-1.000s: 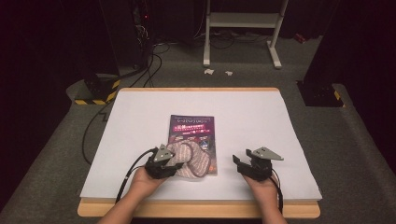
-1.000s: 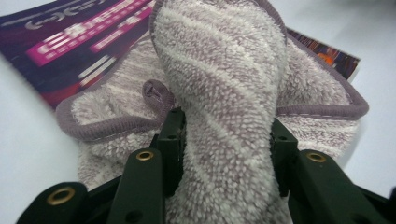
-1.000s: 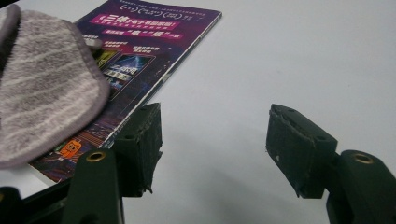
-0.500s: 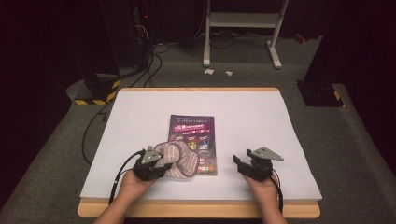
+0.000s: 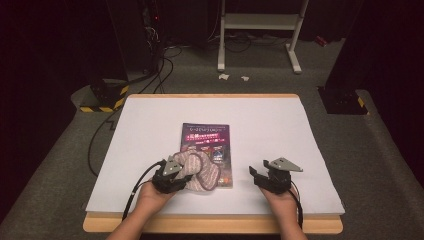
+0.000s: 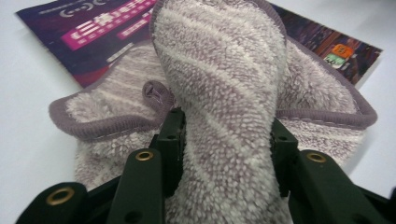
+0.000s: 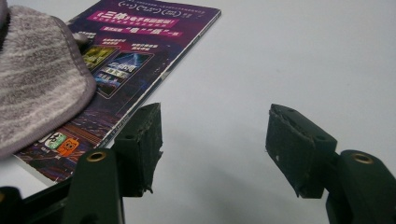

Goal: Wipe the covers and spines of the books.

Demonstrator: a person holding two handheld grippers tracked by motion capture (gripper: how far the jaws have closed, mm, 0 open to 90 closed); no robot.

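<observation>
A purple-and-white striped towel point(image 5: 202, 172) lies bunched over the near end of a purple magazine point(image 5: 206, 136) on the white table point(image 5: 150, 125). My left gripper point(image 5: 181, 174) is shut on a raised fold of the towel point(image 6: 219, 70); both black jaws press its sides at the gripper's tip point(image 6: 226, 135), and the magazine point(image 6: 88, 32) shows behind it. My right gripper point(image 5: 261, 175) rests to the right of the magazine, open point(image 7: 215, 140) with bare table between its jaws. The magazine point(image 7: 140, 42) and the towel's edge point(image 7: 32, 70) sit to its left.
The table's wooden front edge point(image 5: 215, 225) runs just below both hands. Behind the table stand a white metal frame point(image 5: 260, 30), a black-and-yellow striped base point(image 5: 102, 100) with cables at the left, and a dark base point(image 5: 345, 97) at the right.
My left gripper, holding the towel fold, slid left and then came back to the right, bunching the towel. The right gripper stayed put.
</observation>
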